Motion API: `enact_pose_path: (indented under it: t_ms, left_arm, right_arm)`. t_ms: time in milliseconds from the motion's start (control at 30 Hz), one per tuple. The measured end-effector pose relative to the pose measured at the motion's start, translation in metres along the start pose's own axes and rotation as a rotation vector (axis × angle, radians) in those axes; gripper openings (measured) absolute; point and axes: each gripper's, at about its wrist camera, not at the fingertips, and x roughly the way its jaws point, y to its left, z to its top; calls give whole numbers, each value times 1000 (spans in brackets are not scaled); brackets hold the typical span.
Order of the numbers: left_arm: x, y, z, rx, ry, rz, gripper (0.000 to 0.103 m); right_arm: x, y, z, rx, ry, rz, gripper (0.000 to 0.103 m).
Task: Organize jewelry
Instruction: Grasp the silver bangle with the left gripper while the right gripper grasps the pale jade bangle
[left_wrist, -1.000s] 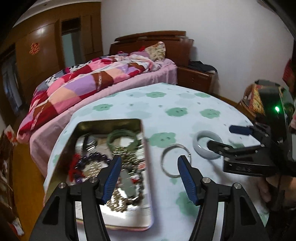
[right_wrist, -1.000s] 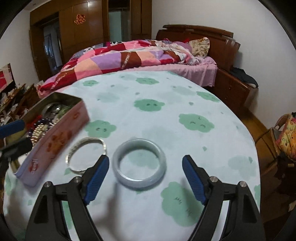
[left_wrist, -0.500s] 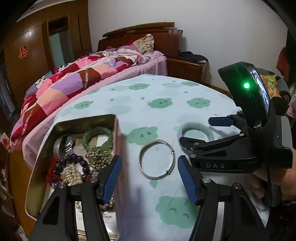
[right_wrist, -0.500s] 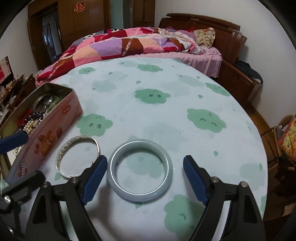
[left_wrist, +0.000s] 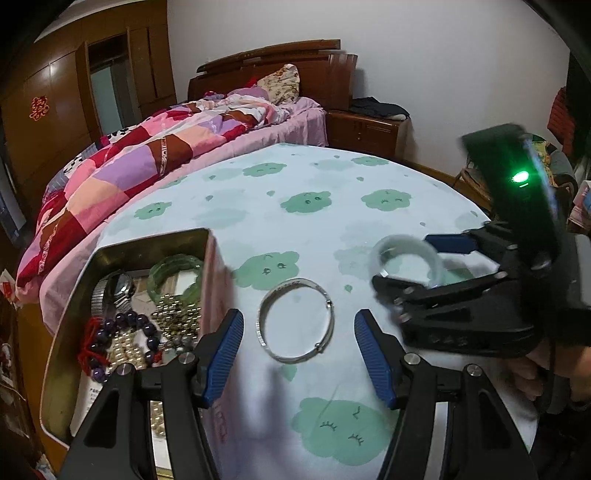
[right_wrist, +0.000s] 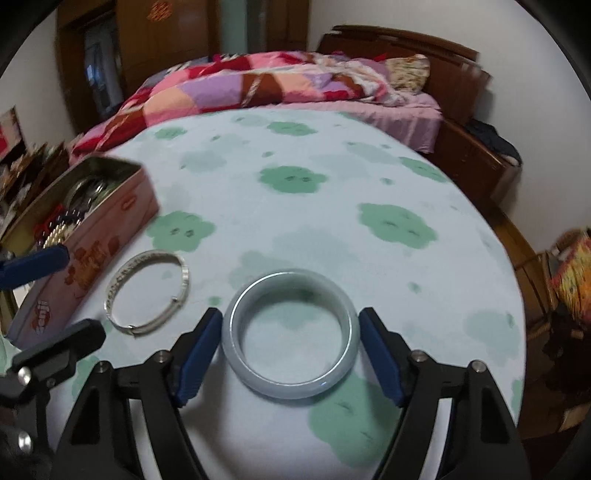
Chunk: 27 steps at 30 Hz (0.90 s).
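Silver bangle (left_wrist: 295, 320) lies flat on the tablecloth (left_wrist: 258, 206) between the left gripper (left_wrist: 298, 334)'s wide-apart pads; tin (left_wrist: 59, 332) at nine o'clock. Right view: pale bangle (right_wrist: 290, 334) pinched between the right gripper (right_wrist: 290, 341)'s just-closing pads; tin at ten o'clock.

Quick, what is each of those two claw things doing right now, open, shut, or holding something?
Left gripper: open, silver bangle lying between its fingers, untouched.
Right gripper: just been closing, pads at the pale jade bangle, gripping it.
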Motion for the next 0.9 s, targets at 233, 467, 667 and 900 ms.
enact_pose_path:
  t_ms: [233,467,667,900]
  left_arm:
    - [23,-19,3,59,57,5,63]
    - [50,-21,5,70,124,22,61]
    - [49,-23,4,54,132,-72,14]
    - [37,-30,-3,85,116,-41,2]
  right_arm:
    - [-2,-26,0,86,-9,0,78]
    - [-6,-28,-1,99,-32,25,78]
    - [-5,-28,-1,98,-29,36,78]
    - [-4,-29,-1,106,-32,37,78]
